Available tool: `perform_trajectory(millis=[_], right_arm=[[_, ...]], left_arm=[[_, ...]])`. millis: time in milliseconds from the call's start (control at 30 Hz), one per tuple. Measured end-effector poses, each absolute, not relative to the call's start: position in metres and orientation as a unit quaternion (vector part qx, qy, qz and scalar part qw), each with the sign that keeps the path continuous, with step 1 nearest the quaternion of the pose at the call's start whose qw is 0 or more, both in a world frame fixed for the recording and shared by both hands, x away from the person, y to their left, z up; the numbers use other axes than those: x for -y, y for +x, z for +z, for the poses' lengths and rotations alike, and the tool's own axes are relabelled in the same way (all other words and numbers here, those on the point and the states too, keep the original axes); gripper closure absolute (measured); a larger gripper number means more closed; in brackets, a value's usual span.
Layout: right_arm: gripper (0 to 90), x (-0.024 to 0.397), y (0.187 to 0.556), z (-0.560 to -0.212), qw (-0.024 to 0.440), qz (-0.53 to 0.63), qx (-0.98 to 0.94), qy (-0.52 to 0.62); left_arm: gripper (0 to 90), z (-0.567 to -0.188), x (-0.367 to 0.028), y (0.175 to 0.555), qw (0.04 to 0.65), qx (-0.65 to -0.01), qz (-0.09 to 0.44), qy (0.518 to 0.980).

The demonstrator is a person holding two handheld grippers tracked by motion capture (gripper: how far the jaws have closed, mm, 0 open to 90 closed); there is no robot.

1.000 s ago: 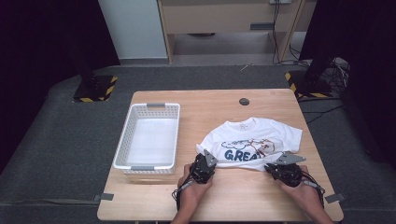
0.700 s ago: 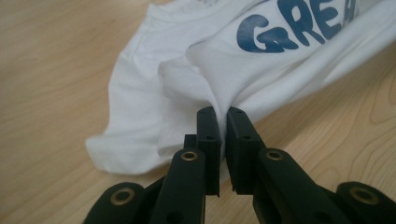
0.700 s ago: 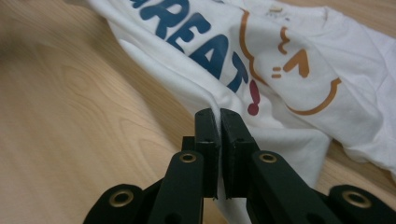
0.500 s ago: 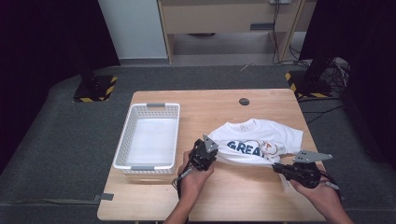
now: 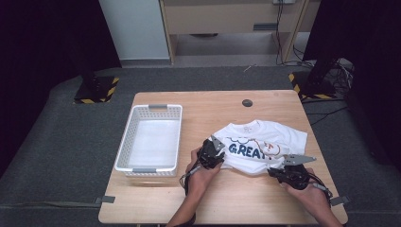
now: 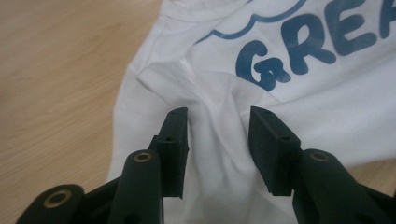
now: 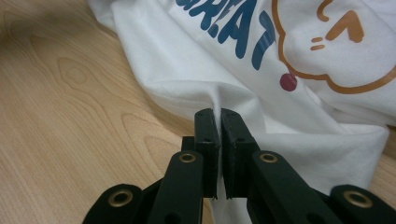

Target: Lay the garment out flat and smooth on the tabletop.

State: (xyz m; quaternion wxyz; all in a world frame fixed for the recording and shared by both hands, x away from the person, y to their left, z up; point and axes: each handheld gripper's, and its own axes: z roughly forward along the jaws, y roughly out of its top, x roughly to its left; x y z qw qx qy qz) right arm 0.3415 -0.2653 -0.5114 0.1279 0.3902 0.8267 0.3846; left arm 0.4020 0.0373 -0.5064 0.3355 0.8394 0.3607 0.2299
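Shirt found spread on table, right of basket.
Right gripper clamped on near hem to keep cloth taut; left gripper just opened, jaws apart over loose fold, releasing.

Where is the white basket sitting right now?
In the high view the white basket sits on the left half of the wooden table, beside the white T-shirt and just left of the left gripper.

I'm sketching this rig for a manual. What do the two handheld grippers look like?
Both are black. The left gripper has blocky rectangular pads, brass-ringed pivot holes and a trailing black cable. The right gripper matches and carries a grey three-cornered plate. Both forearms are unsleeved.
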Motion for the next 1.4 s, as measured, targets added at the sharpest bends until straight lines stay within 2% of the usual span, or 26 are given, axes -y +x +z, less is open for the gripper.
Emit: perform_trajectory(millis=[200,300,433,667,1000,1167,1400], right_arm=[[78.0,0.265,0.337,-0.513,0.142,0.388,-0.824,0.388],[61.0,0.269,0.333,-0.510,0.159,0.393,-0.814,0.396],[52.0,0.275,0.326,-0.509,0.169,0.391,-0.809,0.405],[43.4,0.289,0.319,-0.511,0.182,0.382,-0.802,0.423],[40.8,0.311,0.310,-0.524,0.178,0.368,-0.791,0.455],[39.6,0.312,0.309,-0.533,0.177,0.362,-0.794,0.456],[43.0,0.304,0.310,-0.537,0.193,0.362,-0.794,0.449]], left_arm=[[51.8,-0.491,-0.050,0.375,0.355,-0.366,0.227,0.830],[51.5,-0.494,-0.054,0.353,0.359,-0.369,0.216,0.830],[50.8,-0.504,-0.052,0.346,0.354,-0.376,0.205,0.831],[50.3,-0.516,-0.049,0.348,0.347,-0.377,0.193,0.837],[51.5,-0.530,-0.039,0.361,0.340,-0.370,0.197,0.842],[59.7,-0.531,-0.037,0.364,0.343,-0.363,0.198,0.843],[81.7,-0.532,-0.040,0.365,0.341,-0.357,0.210,0.844]])
